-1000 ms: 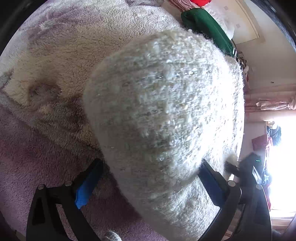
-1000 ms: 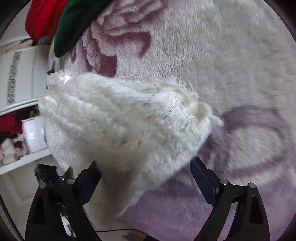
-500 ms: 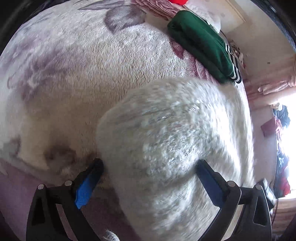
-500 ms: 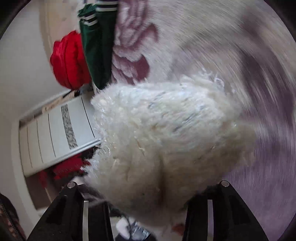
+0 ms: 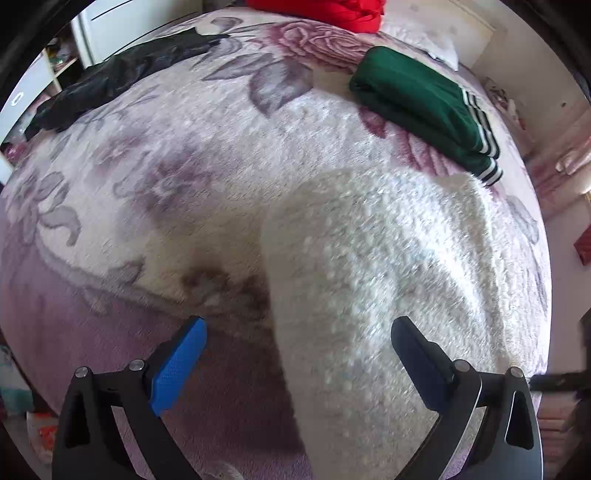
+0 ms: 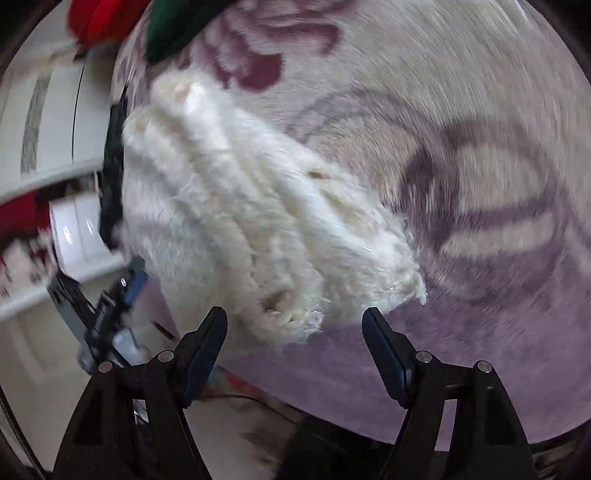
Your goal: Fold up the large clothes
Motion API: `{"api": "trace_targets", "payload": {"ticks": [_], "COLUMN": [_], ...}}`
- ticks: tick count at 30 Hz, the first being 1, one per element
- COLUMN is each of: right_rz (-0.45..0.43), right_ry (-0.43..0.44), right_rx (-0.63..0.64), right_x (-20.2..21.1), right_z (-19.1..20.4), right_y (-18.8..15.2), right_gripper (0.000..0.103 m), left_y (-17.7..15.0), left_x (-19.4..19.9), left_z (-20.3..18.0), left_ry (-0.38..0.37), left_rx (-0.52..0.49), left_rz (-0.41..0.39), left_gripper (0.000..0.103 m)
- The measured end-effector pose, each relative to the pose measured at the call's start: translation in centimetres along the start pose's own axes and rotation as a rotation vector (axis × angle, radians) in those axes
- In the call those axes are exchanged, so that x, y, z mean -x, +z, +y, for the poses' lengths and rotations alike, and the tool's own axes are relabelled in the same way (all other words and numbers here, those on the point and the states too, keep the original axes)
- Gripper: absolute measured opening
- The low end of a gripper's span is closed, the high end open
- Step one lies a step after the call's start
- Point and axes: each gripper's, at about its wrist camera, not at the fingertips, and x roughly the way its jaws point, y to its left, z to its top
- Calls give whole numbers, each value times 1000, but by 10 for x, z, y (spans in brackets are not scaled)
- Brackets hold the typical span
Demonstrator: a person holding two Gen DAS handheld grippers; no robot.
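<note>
Floral fleece blanket (image 5: 192, 192) covers the bed, pale with mauve roses and a plain purple border toward the cameras. On it lies the white fuzzy sweater (image 5: 388, 266), folded into a thick pad near the bed's front edge; a second ago it bulged high in front of both lenses, and now it sits lower and flatter on the blanket, with far more of the bed showing beyond it. The left gripper (image 5: 295, 339) has its jaws spread wide, the blue pad out over bare purple border and the dark pad over the sweater's surface, gripping nothing. The right gripper (image 6: 295, 325) is also wide apart, its jaws on either side of the sweater's ragged near corner without closing on it; half a second ago that view had the jaws much closer together around the fabric. In the left view the sweater's long axis runs from the near edge away toward the green garment (image 5: 424, 103), which lies just past its far end, almost touching. A red garment (image 5: 325, 11) and a dark garment (image 5: 110, 85) sit well apart at the bed's far side, leaving a broad bare stretch of blanket left of the sweater. The right view is motion-blurred.
</note>
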Motion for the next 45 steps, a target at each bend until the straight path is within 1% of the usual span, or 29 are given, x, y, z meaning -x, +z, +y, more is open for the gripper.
{"api": "trace_targets", "payload": {"ticks": [2, 3, 5, 6, 9, 11, 12, 13, 14, 15, 16, 17, 18, 21, 23, 24, 26, 28, 30, 32, 33, 34, 35, 37, 38, 40, 42, 44, 45], "right_rz": [-37, -63, -98, -117, -172, -126, -55, 22, 71, 79, 85, 71, 36, -59, -86, -96, -64, -7, -3, 15, 37, 63, 75, 69, 75, 125, 168, 212, 245], "right_ry": [-72, -79, -68, -63, -58, -21, -32, -11, 6, -14, -40, -55, -75, -46, -59, -88, -169, -221, -242, -242, -211, -180, -168, -129, -130, -152, -151, -123, -63], "right_rx": [107, 145, 196, 210, 280, 316, 322, 321, 323, 327, 333, 343, 365, 389, 390, 371, 294, 249, 236, 255, 243, 242, 246, 272, 285, 331, 361, 377, 345], "right_x": [10, 17, 22, 29, 11, -6, -30, -52, -68, -77, -82, -81, -69, -26, -8, -8, -29, -61, -78, -75, -71, -65, -60, -45, -42, -45, -57, -73, -83], "right_z": [33, 48, 73, 75, 101, 106, 113, 116, 114, 114, 118, 117, 124, 134, 134, 129, 100, 77, 69, 77, 78, 78, 77, 73, 70, 62, 46, 26, 11], "right_y": [25, 35, 60, 63, 111, 124, 140, 152, 161, 160, 157, 154, 147, 123, 112, 114, 129, 144, 152, 157, 159, 160, 159, 151, 147, 134, 123, 119, 120], "right_gripper": [77, 77, 77, 77, 77, 77, 77, 77, 75, 64, 26, 21, 20, 18, 18, 18, 18, 19, 20, 24, 27, 38, 55, 78, 88, 94, 94, 103, 103], "left_y": [0, 1, 2, 5, 13, 19, 23, 28, 32, 35, 39, 41, 42, 44, 45, 46, 47, 47, 47, 46, 45, 42, 39, 27, 19, 4, -14, -26, -29], "left_x": [-6, -9, -9, -11, -13, -14, -15, -18, -20, -24, -28, -29, -29, -26, -28, -30, -40, -47, -48, -42, -38, -34, -31, -25, -23, -25, -32, -43, -48], "left_z": [5, 8, 14, 15, 23, 27, 29, 30, 31, 32, 32, 34, 35, 32, 26, 22, 14, 5, -4, -3, 1, 6, 10, 19, 23, 28, 31, 32, 32], "left_ry": [17, 15, -4, -14, -15, -18, -17, -15, -10, -10, -16, -23, -41, -91, -114, -124, -151, -190, -179, -155, -155, -164, -171, -189, -197, -220, -274, -342, -379], "left_rx": [31, 48, 90, 110, 159, 182, 189, 193, 196, 200, 207, 216, 226, 225, 211, 204, 173, 147, 105, 91, 103, 119, 132, 162, 178, 211, 248, 290, 313], "left_rz": [26, 29, 20, 18, 7, -4, -6, -8, -6, 0, 12, 18, 21, 20, 22, 27, 47, 70, 73, 63, 65, 64, 65, 71, 81, 110, 148, 179, 188], "left_gripper": [103, 103, 103, 103, 103, 103, 103, 103, 103, 103, 103, 103, 103, 103, 103, 103, 103, 103, 103, 103, 103, 103, 103, 103, 103, 103, 103, 103, 103]}}
